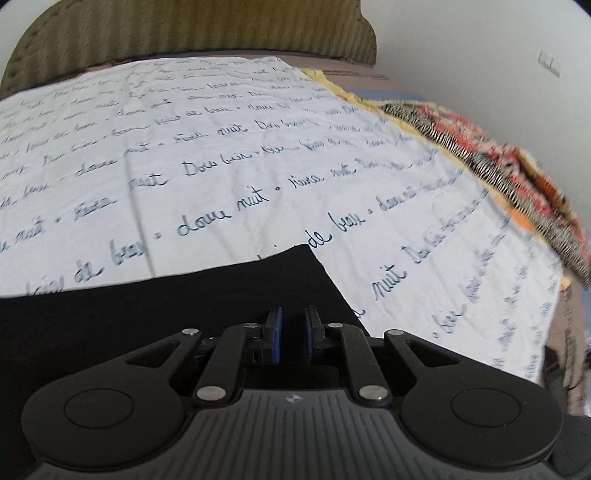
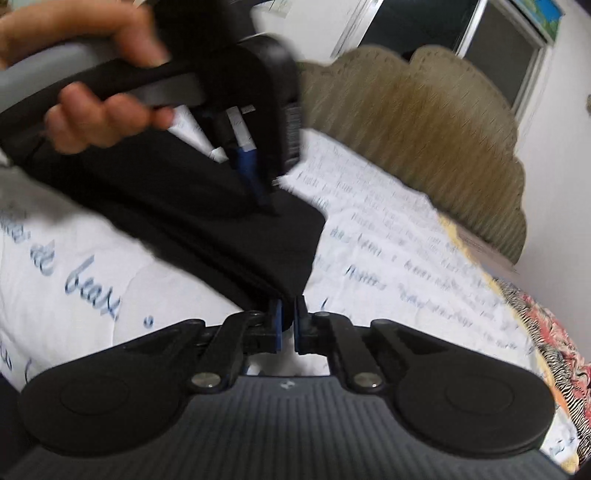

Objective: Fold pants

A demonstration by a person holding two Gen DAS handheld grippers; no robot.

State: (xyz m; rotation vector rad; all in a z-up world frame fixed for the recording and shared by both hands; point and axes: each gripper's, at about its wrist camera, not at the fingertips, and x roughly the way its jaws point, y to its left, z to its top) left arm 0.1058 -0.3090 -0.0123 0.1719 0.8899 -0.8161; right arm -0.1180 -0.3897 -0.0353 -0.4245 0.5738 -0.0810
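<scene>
The black pants [image 1: 166, 291] lie on a white bedspread with blue handwriting [image 1: 229, 155]. In the left wrist view my left gripper [image 1: 293, 314] sits over the pants near their far right corner, its blue pads close together with dark cloth between them. In the right wrist view the pants [image 2: 221, 236] hang lifted above the bed. My right gripper [image 2: 287, 301] is shut on their lower edge. The left gripper [image 2: 258, 184], held by a hand [image 2: 92, 110], pinches the cloth further up and to the left.
An olive padded headboard [image 1: 192, 33] stands at the far end of the bed. A red, black and white patterned cloth [image 1: 498, 162] lies along the right side over a yellow sheet. A white wall [image 1: 480, 44] is to the right. A window [image 2: 491, 44] shows behind the headboard.
</scene>
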